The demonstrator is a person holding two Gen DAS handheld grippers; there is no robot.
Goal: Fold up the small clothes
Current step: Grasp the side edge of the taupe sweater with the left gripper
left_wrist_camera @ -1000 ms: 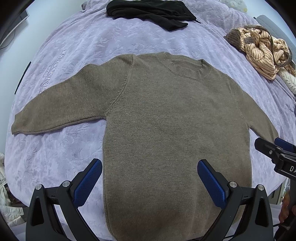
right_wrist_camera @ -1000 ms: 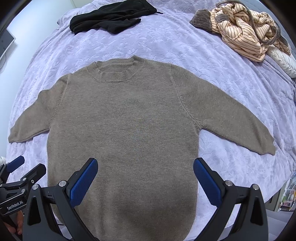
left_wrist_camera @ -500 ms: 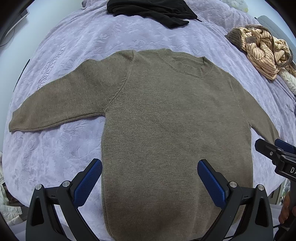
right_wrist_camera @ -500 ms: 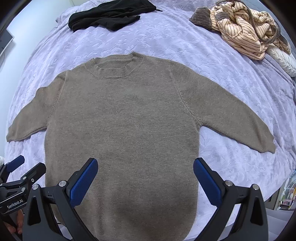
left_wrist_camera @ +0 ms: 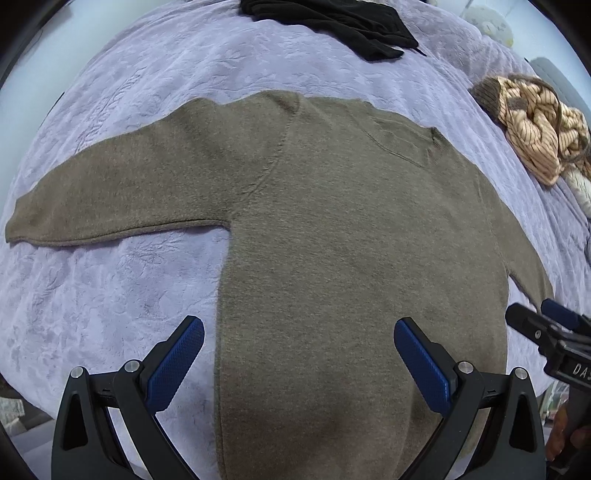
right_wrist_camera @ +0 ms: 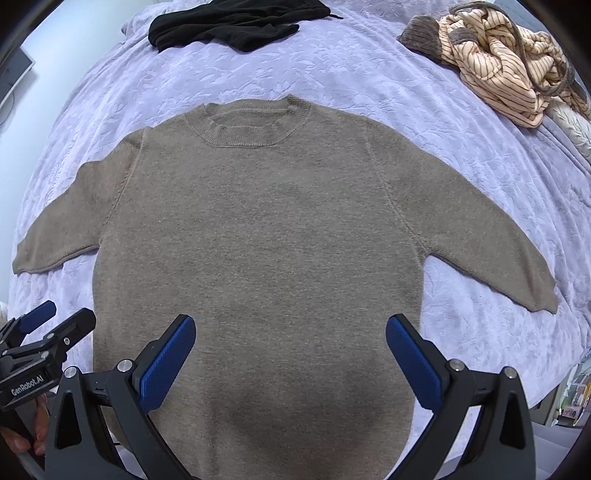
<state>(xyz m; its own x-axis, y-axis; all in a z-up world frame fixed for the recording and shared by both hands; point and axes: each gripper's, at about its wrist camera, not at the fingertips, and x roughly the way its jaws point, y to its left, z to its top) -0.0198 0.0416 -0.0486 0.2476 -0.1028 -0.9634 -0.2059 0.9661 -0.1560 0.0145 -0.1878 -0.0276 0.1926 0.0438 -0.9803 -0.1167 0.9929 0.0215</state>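
A brown knit sweater (left_wrist_camera: 351, 240) lies flat and face up on the lavender bedspread (left_wrist_camera: 110, 302), both sleeves spread out; it also shows in the right wrist view (right_wrist_camera: 258, 229). My left gripper (left_wrist_camera: 299, 354) is open and empty, hovering over the sweater's lower left part near the hem. My right gripper (right_wrist_camera: 290, 350) is open and empty over the lower middle of the sweater. The left sleeve (left_wrist_camera: 110, 199) stretches out to the left. The right sleeve (right_wrist_camera: 487, 236) stretches out to the right. Each gripper shows at the edge of the other's view.
A black garment (right_wrist_camera: 229, 22) lies at the far end of the bed (right_wrist_camera: 369, 74). A crumpled striped peach garment (right_wrist_camera: 502, 62) with a brown piece lies at the far right. The bed's near edge is just below the sweater's hem.
Both grippers have moved closer to the sweater. The left gripper has also shifted left, bringing the left sleeve nearer the middle of its view. Both stay open.
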